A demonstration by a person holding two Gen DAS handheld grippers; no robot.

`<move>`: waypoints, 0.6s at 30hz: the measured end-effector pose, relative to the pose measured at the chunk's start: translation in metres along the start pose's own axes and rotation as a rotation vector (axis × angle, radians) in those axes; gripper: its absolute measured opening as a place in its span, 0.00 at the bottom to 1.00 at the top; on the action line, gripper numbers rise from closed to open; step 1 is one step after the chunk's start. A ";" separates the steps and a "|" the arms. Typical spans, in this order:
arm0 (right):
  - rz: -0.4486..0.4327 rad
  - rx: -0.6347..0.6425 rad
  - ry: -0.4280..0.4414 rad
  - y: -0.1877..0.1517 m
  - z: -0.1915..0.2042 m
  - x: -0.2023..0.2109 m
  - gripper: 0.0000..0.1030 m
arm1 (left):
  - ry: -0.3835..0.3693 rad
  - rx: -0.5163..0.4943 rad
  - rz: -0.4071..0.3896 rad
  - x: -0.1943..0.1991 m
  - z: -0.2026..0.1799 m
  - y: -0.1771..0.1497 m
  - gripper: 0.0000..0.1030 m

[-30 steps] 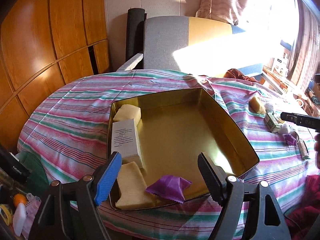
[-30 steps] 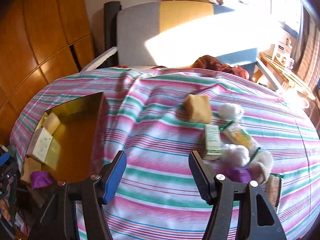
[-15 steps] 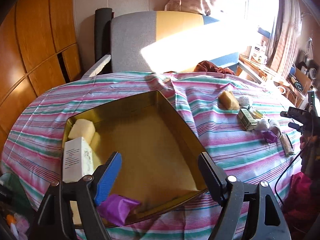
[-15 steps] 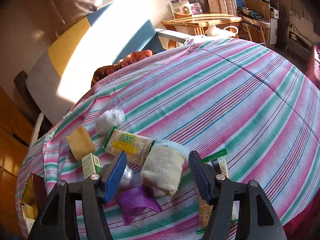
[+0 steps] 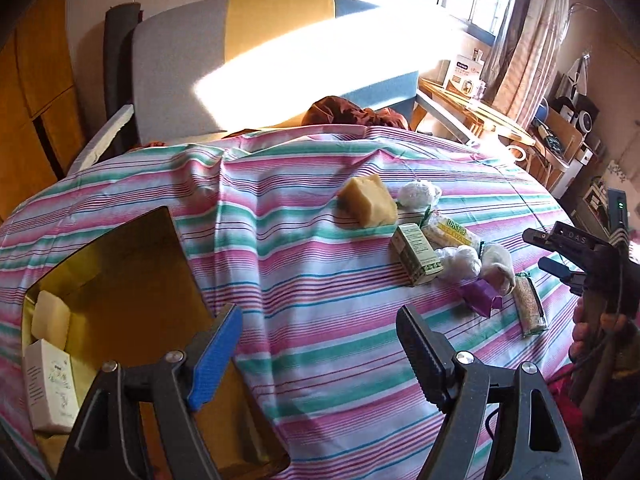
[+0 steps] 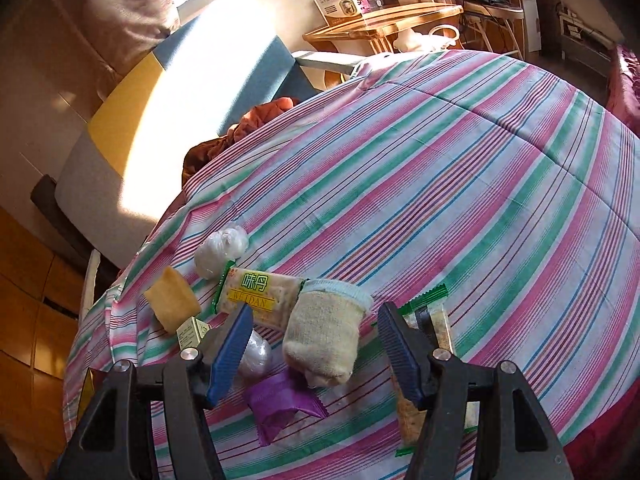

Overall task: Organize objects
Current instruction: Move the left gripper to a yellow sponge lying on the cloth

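A gold tin (image 5: pixel 120 280) lies at the left with a pale soap bar (image 5: pixel 50 318) and a white box (image 5: pixel 50 390) inside. My left gripper (image 5: pixel 316 344) is open and empty above the striped cloth, right of the tin. My right gripper (image 6: pixel 314 350) is open, low over a rolled beige sock (image 6: pixel 324 340), which lies between its fingers. Around it lie a purple packet (image 6: pixel 280 404), a yellow cracker pack (image 6: pixel 256 294), a yellow block (image 6: pixel 172 304), a green-white carton (image 5: pixel 416 254), two white plastic-wrapped balls (image 6: pixel 222 246) and a long snack bar (image 6: pixel 420 400).
A round table with pink and green striped cloth (image 5: pixel 320 320) fills both views. A grey, yellow and blue armchair (image 5: pixel 240 60) with a brown cloth (image 5: pixel 352 110) stands behind it. A wooden side table (image 6: pixel 384 20) and shelves stand at the right.
My left gripper has swung right, from over the tin to over the cloth. My right gripper has turned toward the pile and closed in on the sock.
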State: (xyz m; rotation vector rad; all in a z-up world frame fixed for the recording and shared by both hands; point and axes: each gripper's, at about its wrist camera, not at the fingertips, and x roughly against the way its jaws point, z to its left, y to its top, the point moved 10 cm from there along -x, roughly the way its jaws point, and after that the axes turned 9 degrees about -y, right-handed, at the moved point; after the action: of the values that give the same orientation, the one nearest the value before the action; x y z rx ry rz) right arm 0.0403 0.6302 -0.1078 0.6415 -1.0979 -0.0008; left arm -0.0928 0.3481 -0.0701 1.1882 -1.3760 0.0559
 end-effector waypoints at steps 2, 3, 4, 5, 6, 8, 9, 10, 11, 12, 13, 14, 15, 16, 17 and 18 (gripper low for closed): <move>-0.004 0.003 0.019 0.000 0.004 0.003 0.64 | -0.028 0.026 0.021 -0.017 -0.006 0.010 0.77; -0.004 0.012 0.026 0.000 0.007 0.003 0.64 | -0.032 0.037 0.028 -0.026 -0.009 0.016 0.77; -0.002 0.020 0.034 -0.001 0.010 0.004 0.64 | -0.032 0.043 0.034 -0.034 -0.010 0.020 0.77; 0.002 0.028 0.045 -0.002 0.014 0.004 0.65 | -0.034 0.045 0.043 -0.043 -0.013 0.025 0.77; 0.006 0.037 0.055 -0.003 0.017 0.005 0.65 | -0.035 0.049 0.054 -0.052 -0.015 0.030 0.77; 0.018 0.047 0.064 -0.006 0.021 0.004 0.65 | -0.042 0.065 0.069 -0.068 -0.019 0.037 0.78; 0.028 0.043 0.074 -0.007 0.021 0.003 0.65 | -0.042 0.072 0.078 -0.075 -0.019 0.040 0.78; 0.035 0.036 0.085 -0.007 0.021 0.003 0.65 | -0.036 0.079 0.084 -0.083 -0.019 0.043 0.78; 0.038 0.027 0.090 -0.007 0.020 0.003 0.65 | -0.030 0.082 0.087 -0.089 -0.019 0.046 0.78; 0.039 0.015 0.095 -0.007 0.019 0.004 0.65 | -0.023 0.083 0.093 -0.096 -0.019 0.049 0.78; 0.040 0.003 0.101 -0.006 0.017 0.005 0.65 | -0.017 0.085 0.101 -0.101 -0.018 0.051 0.78; 0.041 -0.010 0.108 -0.005 0.015 0.006 0.65 | -0.012 0.085 0.109 -0.108 -0.019 0.053 0.78; 0.042 -0.021 0.113 -0.004 0.014 0.006 0.65 | -0.009 0.081 0.116 -0.114 -0.020 0.056 0.78; 0.045 -0.030 0.116 -0.004 0.013 0.006 0.65 | -0.004 0.073 0.121 -0.120 -0.022 0.059 0.78; 0.050 -0.038 0.121 -0.004 0.012 0.006 0.65 | 0.005 0.067 0.128 -0.126 -0.023 0.061 0.78; 0.056 -0.046 0.127 -0.004 0.011 0.006 0.66 | 0.008 0.065 0.135 -0.133 -0.024 0.064 0.78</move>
State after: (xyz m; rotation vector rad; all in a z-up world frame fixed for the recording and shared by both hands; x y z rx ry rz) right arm 0.0351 0.6196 -0.1015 0.5622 -0.9903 0.0618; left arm -0.1549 0.4718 -0.1263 1.1464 -1.4554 0.2019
